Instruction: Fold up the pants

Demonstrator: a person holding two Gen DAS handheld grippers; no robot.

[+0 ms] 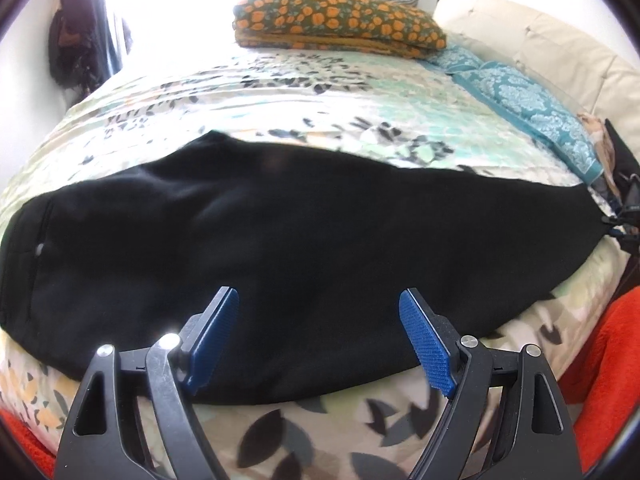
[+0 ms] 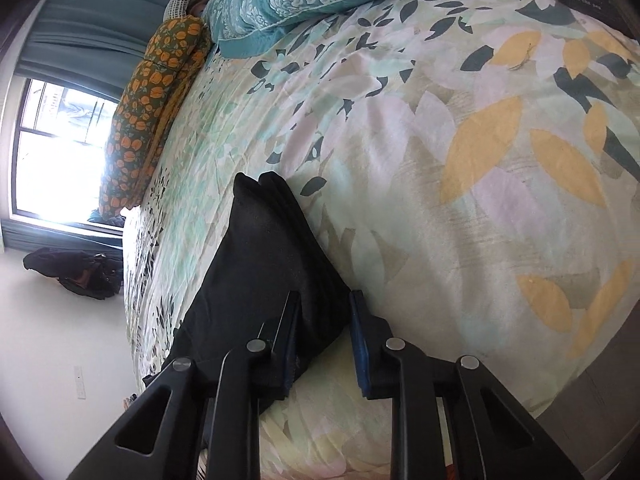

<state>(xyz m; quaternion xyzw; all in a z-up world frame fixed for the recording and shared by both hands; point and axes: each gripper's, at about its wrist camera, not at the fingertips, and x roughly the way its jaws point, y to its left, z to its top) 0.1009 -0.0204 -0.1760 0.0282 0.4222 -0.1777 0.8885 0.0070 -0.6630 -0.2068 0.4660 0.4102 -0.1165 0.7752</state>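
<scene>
Black pants (image 1: 280, 232) lie folded lengthwise across the floral bedspread (image 1: 280, 92), waistband at the left, leg ends at the right. My left gripper (image 1: 320, 300) is open and empty, hovering over the pants' near edge at mid-length. In the right wrist view my right gripper (image 2: 326, 300) straddles the stacked leg ends of the pants (image 2: 260, 248). Its jaws stand partly apart around the cloth, not clamped. The right gripper also shows in the left wrist view (image 1: 624, 220) at the pants' right end.
A folded orange-flowered blanket (image 1: 340, 16) and a teal patterned pillow (image 1: 532, 108) lie at the far side of the bed. A cream headboard (image 1: 540, 32) stands at the right. Red fabric (image 1: 616, 380) hangs at the near edge. A dark bag (image 2: 76, 272) sits on the floor.
</scene>
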